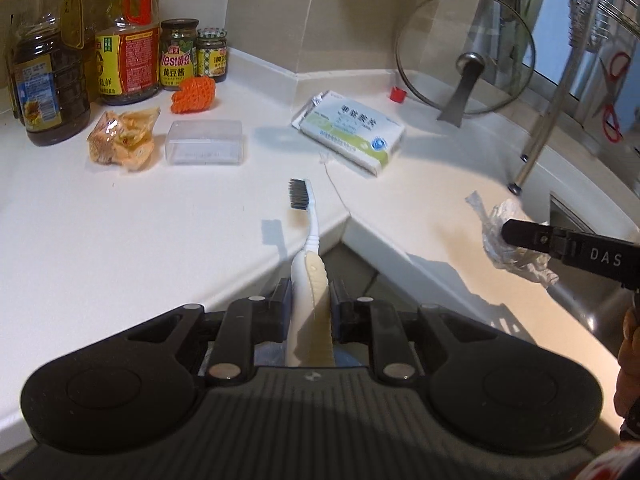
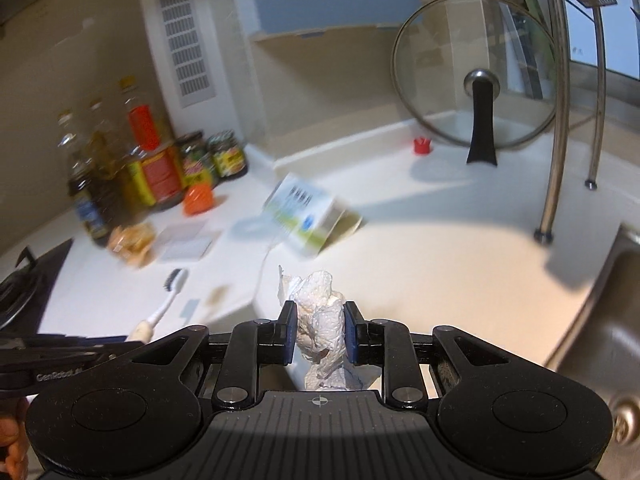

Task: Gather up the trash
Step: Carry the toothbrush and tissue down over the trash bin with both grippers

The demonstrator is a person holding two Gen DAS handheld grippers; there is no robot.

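White corner desk (image 1: pixel 120 220) in a kitchen carries sauce jars, a medicine box (image 1: pixel 350 128), a snack wrapper (image 1: pixel 122 140) and a clear plastic box (image 1: pixel 205 143). Left hand-held gripper (image 1: pixel 310 304) is clamped on a toothbrush (image 1: pixel 310 248), its head poking out over the desk edge. Right hand-held gripper (image 2: pixel 318 330) pinches a crumpled tissue (image 2: pixel 322 320) above the desk near the sink (image 2: pixel 600 320). Judging by this, both loads should be carried level with firm squeeze, since the tissue is soft and may slip.
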